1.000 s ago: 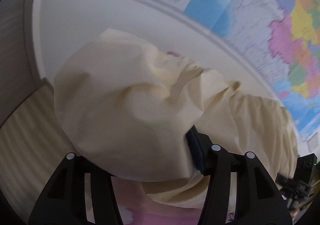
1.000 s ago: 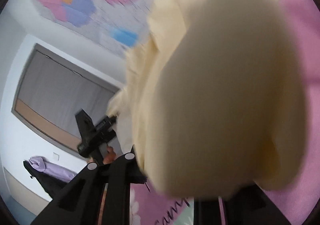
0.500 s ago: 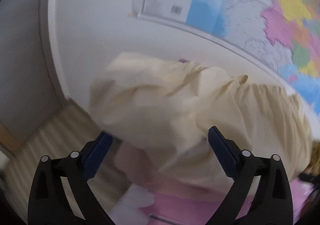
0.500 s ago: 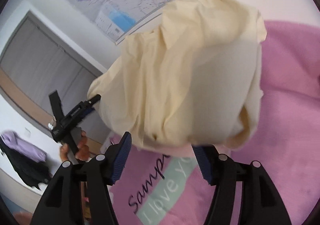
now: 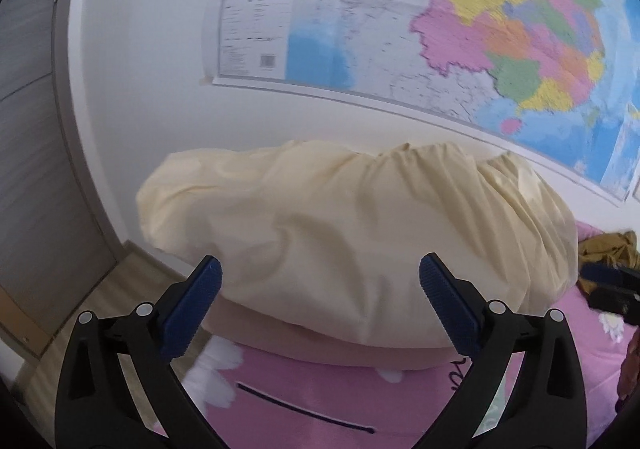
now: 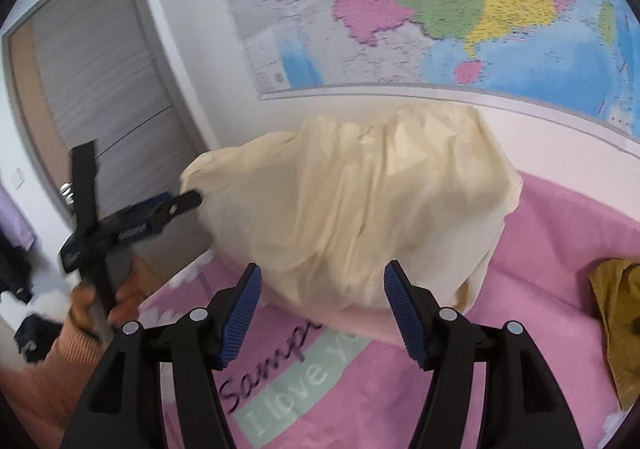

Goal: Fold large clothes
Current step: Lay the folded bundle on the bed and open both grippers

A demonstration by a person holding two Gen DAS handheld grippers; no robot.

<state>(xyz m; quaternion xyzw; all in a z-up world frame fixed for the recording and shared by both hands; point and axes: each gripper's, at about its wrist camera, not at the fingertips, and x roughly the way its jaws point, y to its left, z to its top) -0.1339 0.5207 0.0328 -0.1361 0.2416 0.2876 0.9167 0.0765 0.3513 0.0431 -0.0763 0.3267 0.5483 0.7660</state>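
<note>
- The cream garment (image 5: 352,245) lies in 1 billowed heap on the pink blanket (image 6: 552,289), against the wall below the map; its underside and how it is folded are hidden, and a pinkish shadowed band runs under its near edge.
- The left gripper (image 5: 320,281) hovers just in front of the cream garment with its jaws wide apart, holding nothing; its 2 blue pads (image 5: 192,305) frame the cloth without touching it.
- The right gripper (image 6: 322,293) sits near the heap's near edge, jaws spread and empty, 2 blue pads (image 6: 402,313) showing.
- In the right wrist view the left gripper appears left of the cream garment, blurred, held by a hand (image 6: 100,305) in an orange sleeve.
- 1 mustard garment (image 6: 616,321) lies on the blanket right of the cream garment, cut off by the frame edge.
- Print on the blanket in front of the heap reads partly "Samp" and "I love yo" (image 6: 296,385); the rest is covered.
- 1 coloured wall map (image 6: 420,5) hangs above the heap, its lettering too blurred to read.
- 1 grey door (image 6: 104,89) stands left of the heap, with wood flooring (image 5: 132,281) beside the blanket.
- Dark and lilac clothes (image 6: 16,233) hang at the far left, barely discernible.
</note>
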